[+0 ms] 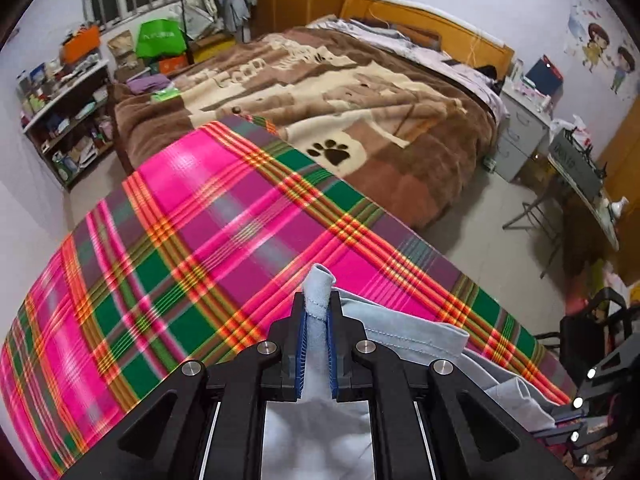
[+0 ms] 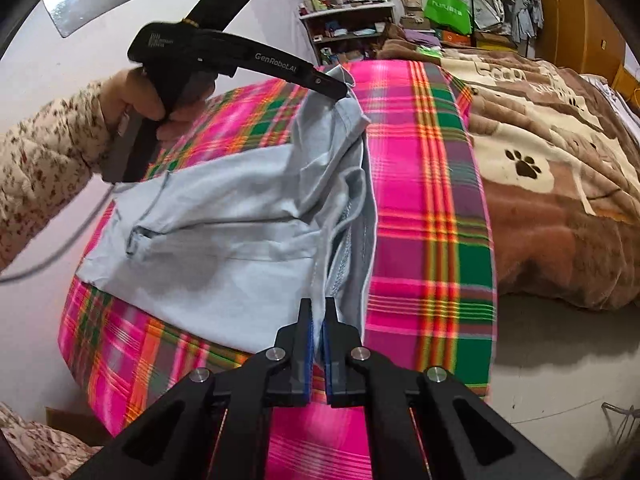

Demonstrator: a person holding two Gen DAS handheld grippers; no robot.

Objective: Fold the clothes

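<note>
The light blue garment lies partly spread on a counter covered with a pink, green and orange plaid cloth. Its body rests flat on the cloth; one corner is drawn up off the surface at the far end, and a folded edge with visible stitching runs along its right side.

Left gripper: fingers pressed together, pinching a rolled hem of the garment, which stands up between the blue pads and shows beyond the tips. In the right wrist view this gripper is seen held in a hand with a floral sleeve, its tip at the raised corner.

Right gripper: fingers nearly together, gripping the near edge of the garment, with cloth caught between the blue pads.

Surroundings: just beyond the counter is a bed under a brown and cream blanket with paw prints, backed by a wooden headboard. A cluttered shelf unit stands by the wall, a green bag near it. A white cabinet and a folding table occupy the right side. The plaid surface around the garment carries nothing else.
</note>
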